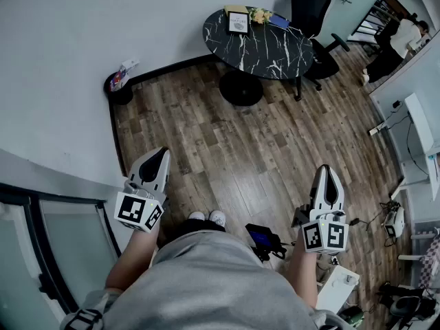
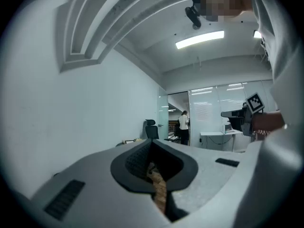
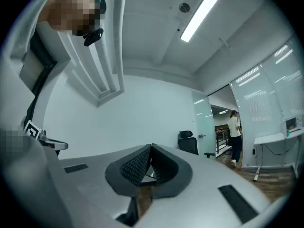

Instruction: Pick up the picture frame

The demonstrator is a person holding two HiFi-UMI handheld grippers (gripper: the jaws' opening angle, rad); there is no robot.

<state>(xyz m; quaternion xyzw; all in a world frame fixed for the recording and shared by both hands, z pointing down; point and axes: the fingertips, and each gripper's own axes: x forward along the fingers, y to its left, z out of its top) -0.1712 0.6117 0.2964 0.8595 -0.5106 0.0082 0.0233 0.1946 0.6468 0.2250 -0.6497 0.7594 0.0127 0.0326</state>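
The picture frame point(image 1: 238, 23) stands near the back edge of a black marbled oval table point(image 1: 265, 47), far across the wood floor in the head view. My left gripper point(image 1: 157, 158) is held low at the left, close to my body, jaws shut with nothing in them. At the right my right gripper point(image 1: 327, 177) is also shut and empty. Both point level toward the room, well short of the table. In the left gripper view the jaws point(image 2: 151, 144) meet at their tips, and so do those in the right gripper view point(image 3: 151, 148).
A black office chair point(image 1: 313, 12) stands behind the table. Flowers point(image 1: 259, 16) and a blue book point(image 1: 278, 21) lie beside the frame. A small dark stand point(image 1: 118, 88) sits by the wall. A person point(image 1: 402, 40) stands far right. Cables and desks line the right side.
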